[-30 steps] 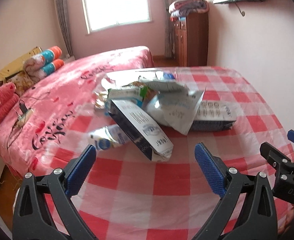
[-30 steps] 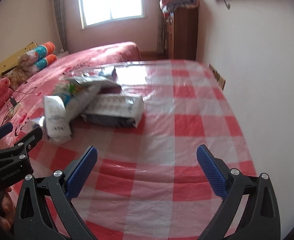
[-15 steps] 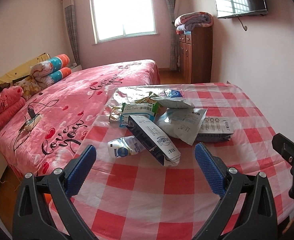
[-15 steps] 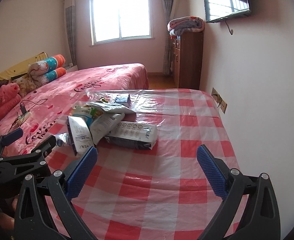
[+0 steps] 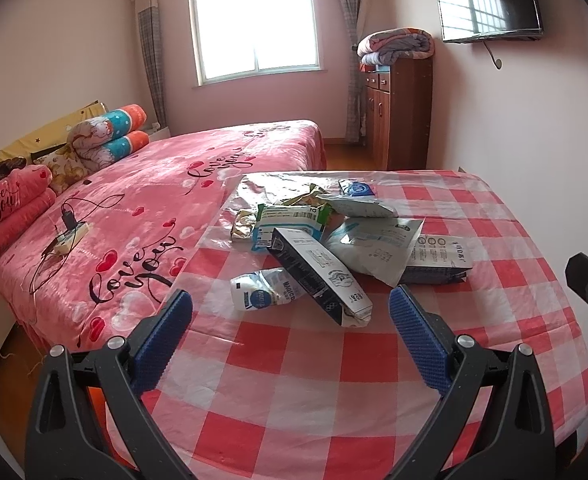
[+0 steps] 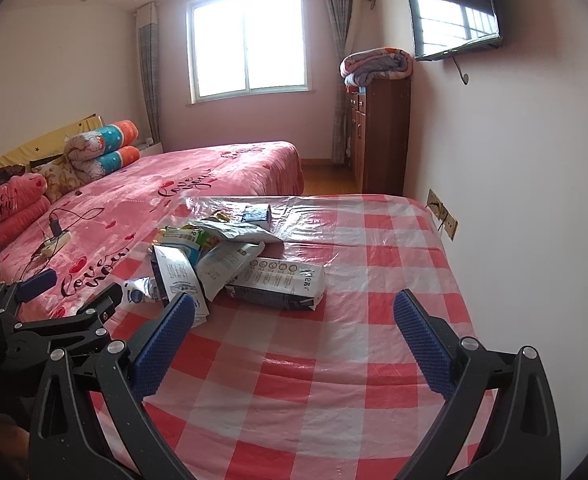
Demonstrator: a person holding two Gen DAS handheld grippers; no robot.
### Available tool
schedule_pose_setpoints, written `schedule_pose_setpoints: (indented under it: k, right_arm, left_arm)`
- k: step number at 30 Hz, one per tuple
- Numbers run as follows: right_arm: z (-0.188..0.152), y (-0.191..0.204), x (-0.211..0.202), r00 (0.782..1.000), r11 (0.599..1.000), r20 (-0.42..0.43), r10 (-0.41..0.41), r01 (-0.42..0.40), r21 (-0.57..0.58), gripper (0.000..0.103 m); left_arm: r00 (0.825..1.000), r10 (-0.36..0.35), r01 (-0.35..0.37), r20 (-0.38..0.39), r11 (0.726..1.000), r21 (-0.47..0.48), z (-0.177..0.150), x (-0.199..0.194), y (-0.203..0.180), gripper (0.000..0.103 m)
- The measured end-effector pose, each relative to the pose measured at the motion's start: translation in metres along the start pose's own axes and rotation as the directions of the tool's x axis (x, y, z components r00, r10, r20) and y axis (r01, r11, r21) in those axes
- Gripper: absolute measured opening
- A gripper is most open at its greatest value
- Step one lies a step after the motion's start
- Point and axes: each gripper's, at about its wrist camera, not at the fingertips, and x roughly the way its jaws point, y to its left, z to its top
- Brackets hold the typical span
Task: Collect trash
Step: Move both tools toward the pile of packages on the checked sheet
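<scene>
Bedroom, red-checked table point(image 5: 373, 392): trash pile point(image 5: 333, 248) of crushed cartons and wrappers lies heaped near the table's far left side beside the pink bed point(image 5: 134, 216); left gripper point(image 5: 290, 332) and right gripper point(image 6: 294, 324) both spread wide, empty, short of it

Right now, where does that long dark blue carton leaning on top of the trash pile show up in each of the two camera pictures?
Left wrist view: the long dark blue carton lies just right of centre, slanting toward the camera, between the fingers.
Right wrist view: it sits at centre left, just behind the left blue pad.
Shared landmark: the flat white and blue milk carton beside it.
</scene>
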Motion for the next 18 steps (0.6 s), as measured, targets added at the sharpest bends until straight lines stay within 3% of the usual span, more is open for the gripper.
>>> schedule_pose_setpoints:
  k: [18]
  right_arm:
    - [-0.0032,0.0066,0.0021,0.999,1.000,-0.027,0.026,-0.026,-0.011,0.099]
  left_arm:
    - [1.000,0.010,-0.010,-0.012,1.000,-0.007,-0.0027,-0.0010,0.0059,0.099]
